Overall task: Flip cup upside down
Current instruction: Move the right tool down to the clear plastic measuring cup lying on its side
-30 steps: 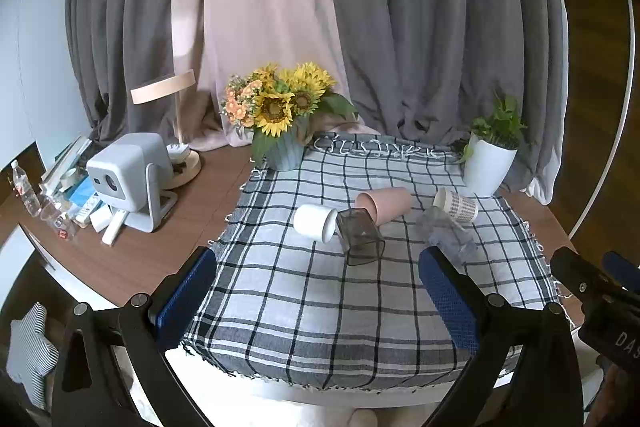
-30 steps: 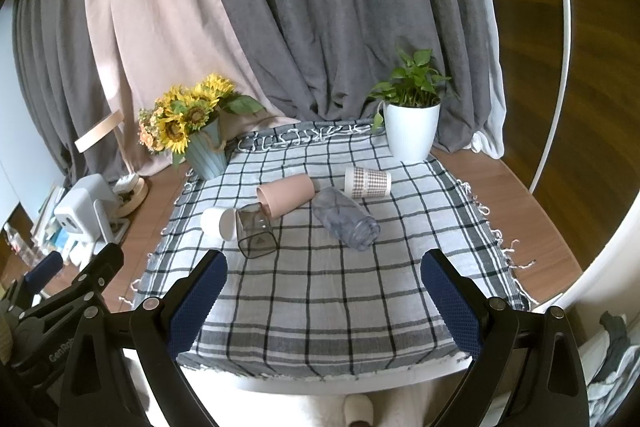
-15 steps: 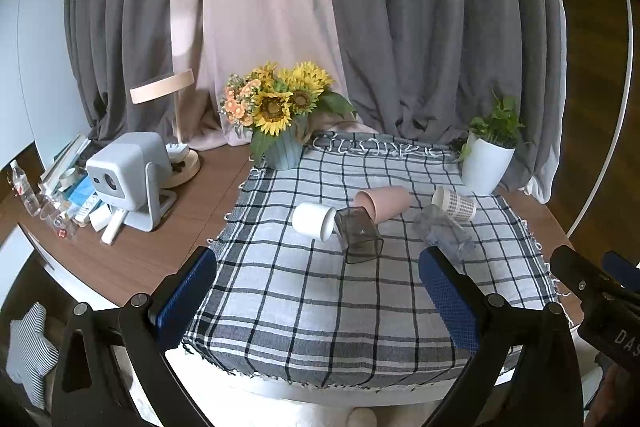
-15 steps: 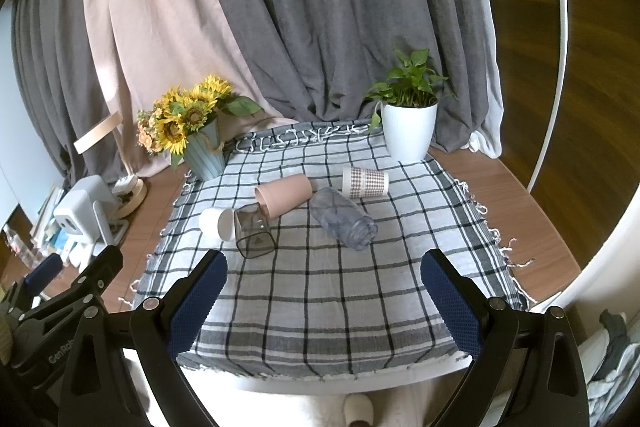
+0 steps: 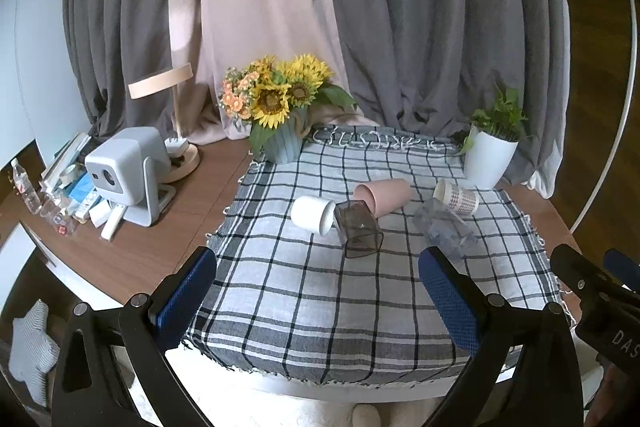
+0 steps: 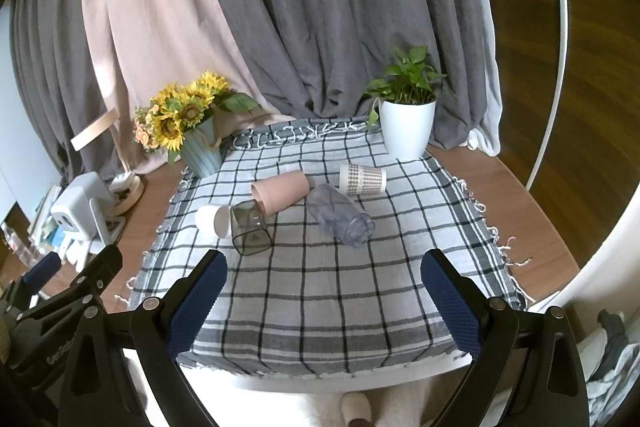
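Note:
Several cups lie on their sides on the checked cloth [image 5: 304, 291]: a white cup [image 5: 312, 214], a smoky square cup [image 5: 357, 234], a pink cup [image 5: 384, 195], a clear bluish glass [image 5: 444, 227] and a patterned paper cup [image 5: 456, 195]. They also show in the right wrist view: white cup [image 6: 212, 220], smoky cup [image 6: 250, 227], pink cup [image 6: 281, 191], clear glass [image 6: 340, 214], paper cup [image 6: 362, 179]. My left gripper [image 5: 318, 291] is open and empty, near the cloth's front edge. My right gripper [image 6: 322, 295] is open and empty, also at the front.
A sunflower vase [image 5: 282, 143] stands at the back left of the cloth and a white plant pot [image 5: 488, 159] at the back right. A small projector [image 5: 128, 175], a lamp [image 5: 176, 147] and clutter sit on the wooden table to the left.
Both grippers have drifted slightly; the scene sits a little higher in the views. The cups have not moved.

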